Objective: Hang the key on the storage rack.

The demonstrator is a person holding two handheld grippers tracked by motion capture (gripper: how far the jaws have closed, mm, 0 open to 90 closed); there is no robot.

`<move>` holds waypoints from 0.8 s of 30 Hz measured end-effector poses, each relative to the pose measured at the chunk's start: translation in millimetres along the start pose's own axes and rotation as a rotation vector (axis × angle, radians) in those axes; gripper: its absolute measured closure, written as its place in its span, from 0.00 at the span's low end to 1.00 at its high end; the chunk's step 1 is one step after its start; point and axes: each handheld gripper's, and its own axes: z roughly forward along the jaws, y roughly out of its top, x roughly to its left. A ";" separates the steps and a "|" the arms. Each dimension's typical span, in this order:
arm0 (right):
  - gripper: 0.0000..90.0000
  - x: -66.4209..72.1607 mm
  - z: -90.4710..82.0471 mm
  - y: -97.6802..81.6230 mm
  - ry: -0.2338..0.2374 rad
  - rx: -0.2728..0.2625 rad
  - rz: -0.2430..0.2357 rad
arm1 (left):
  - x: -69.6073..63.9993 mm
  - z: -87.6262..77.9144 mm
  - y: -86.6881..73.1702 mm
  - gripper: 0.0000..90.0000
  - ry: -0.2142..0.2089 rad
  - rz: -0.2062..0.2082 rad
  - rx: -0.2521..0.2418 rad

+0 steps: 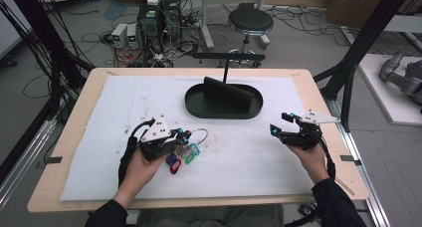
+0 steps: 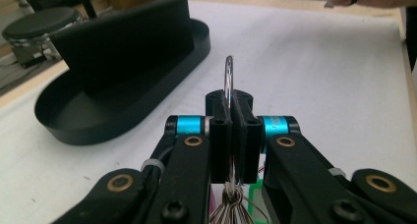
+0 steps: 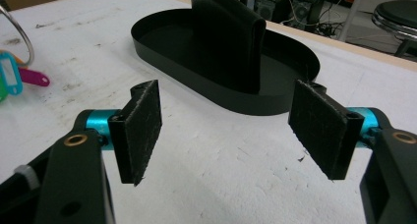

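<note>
left gripper [image 1: 180, 135] pinches a key ring [image 2: 228, 76]; right gripper [image 1: 278, 124] waits empty with its pads wide apart.

the thin steel ring is clamped edge-on between the left pads, just off the white mat [image 1: 124, 107] near the black tray [image 1: 224, 110]. it looks light, stiff and slick, so it could swivel in the pinch; the bare wire loop is the sensible hold, since the coloured tags [image 1: 181, 156] dangle loosely below. in the left gripper view the jaws hide most of the tags, and their count is unclear.
</note>
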 end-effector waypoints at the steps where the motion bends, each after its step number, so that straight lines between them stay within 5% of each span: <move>1: 0.32 -0.2 -0.3 0.0 -0.001 0.000 0.000 | 1.2 -1.3 3.0 0.96 0.002 0.006 -0.006; 24: 0.32 -4.5 -5.8 -3.3 -0.012 -0.006 0.017 | 25.6 5.9 50.6 0.96 0.056 0.032 -0.130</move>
